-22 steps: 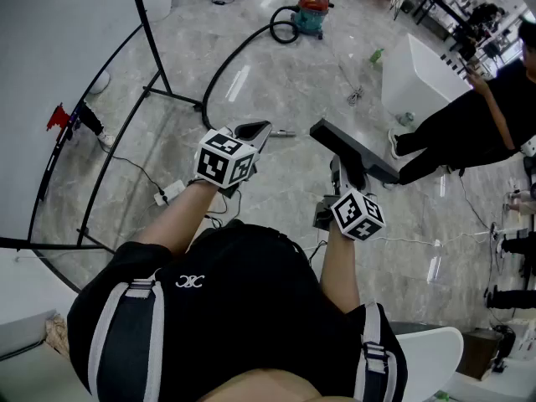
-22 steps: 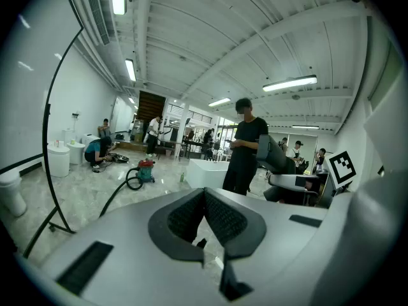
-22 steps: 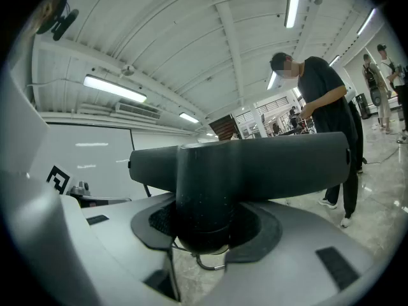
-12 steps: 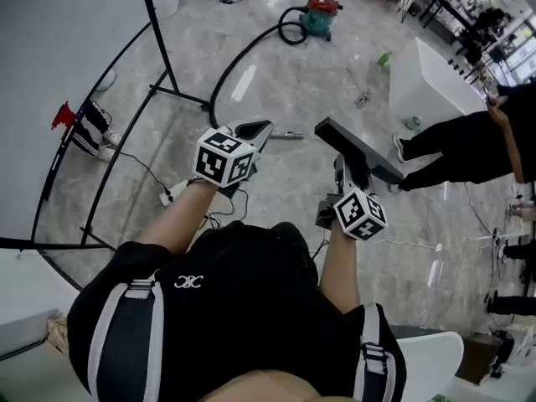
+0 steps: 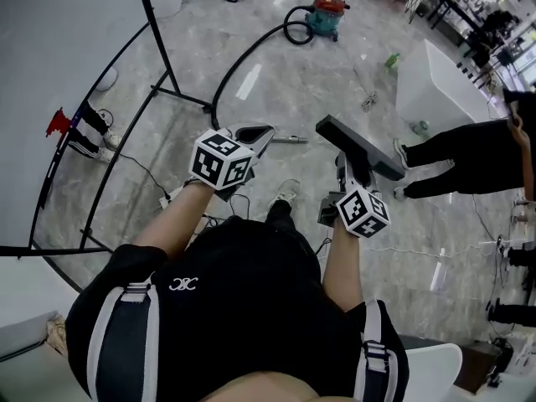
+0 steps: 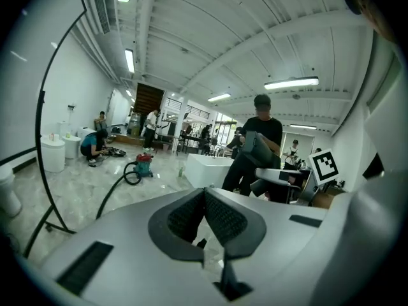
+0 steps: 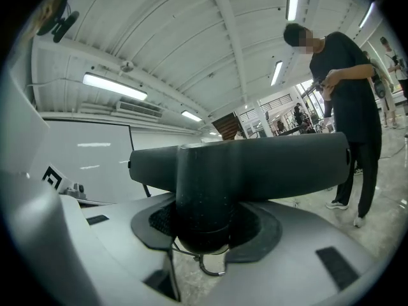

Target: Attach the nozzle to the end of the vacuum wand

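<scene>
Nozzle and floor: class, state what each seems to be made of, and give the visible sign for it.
The nozzle is probably moulded plastic, dark grey and matte; its neck looks finely speckled and shows no metallic shine. The floor looks like polished stone or stone-look tile, grey with pale veining; it mirrors the ceiling lights in bright streaks.

Head view: cannot make out the jaws of the right gripper [image 5: 347, 172], tucked under the nozzle [image 5: 358, 147] and behind its own marker cube [image 5: 363, 213]. Loses the near end of the vacuum wand [image 5: 290, 140] and the last stretch of hose [image 5: 243, 61] behind the left gripper [image 5: 254, 134]. Cuts off the bystander [image 5: 469, 153] at the right edge, upper body mostly out of sight. Right gripper view: foot of the nozzle's neck sunk between the pads, floor ahead largely blocked. Left gripper view: too small to tell what the crouching person [image 6: 95, 146] handles.
</scene>
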`<state>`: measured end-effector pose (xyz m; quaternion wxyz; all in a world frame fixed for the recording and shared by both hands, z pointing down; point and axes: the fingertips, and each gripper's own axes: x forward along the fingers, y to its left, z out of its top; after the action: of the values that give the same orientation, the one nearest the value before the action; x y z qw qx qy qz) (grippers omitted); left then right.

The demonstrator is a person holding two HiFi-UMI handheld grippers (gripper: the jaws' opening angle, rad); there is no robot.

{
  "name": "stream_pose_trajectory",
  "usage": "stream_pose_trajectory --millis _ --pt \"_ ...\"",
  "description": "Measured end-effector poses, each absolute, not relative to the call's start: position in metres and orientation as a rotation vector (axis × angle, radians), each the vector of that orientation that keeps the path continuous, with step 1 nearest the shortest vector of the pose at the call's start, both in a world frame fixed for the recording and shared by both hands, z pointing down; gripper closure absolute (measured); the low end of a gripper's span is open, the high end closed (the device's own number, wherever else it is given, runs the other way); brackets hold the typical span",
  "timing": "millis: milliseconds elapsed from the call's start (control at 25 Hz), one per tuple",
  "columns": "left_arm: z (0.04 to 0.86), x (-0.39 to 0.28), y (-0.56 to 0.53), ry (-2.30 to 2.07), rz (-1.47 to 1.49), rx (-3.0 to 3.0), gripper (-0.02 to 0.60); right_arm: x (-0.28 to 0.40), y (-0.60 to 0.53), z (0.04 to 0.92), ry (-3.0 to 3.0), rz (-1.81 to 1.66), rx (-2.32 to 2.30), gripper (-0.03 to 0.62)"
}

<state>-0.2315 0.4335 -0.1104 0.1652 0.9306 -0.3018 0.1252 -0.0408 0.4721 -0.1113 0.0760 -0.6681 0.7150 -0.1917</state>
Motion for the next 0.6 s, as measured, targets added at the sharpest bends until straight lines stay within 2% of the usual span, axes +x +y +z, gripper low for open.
stream_pose_trajectory --millis 600 --pt "-0.072 -0.126 0.221 -0.983 0.552 2.589 0.569 0.062 0.239 -0.101 2.248 -0.660 -1.899 0.404"
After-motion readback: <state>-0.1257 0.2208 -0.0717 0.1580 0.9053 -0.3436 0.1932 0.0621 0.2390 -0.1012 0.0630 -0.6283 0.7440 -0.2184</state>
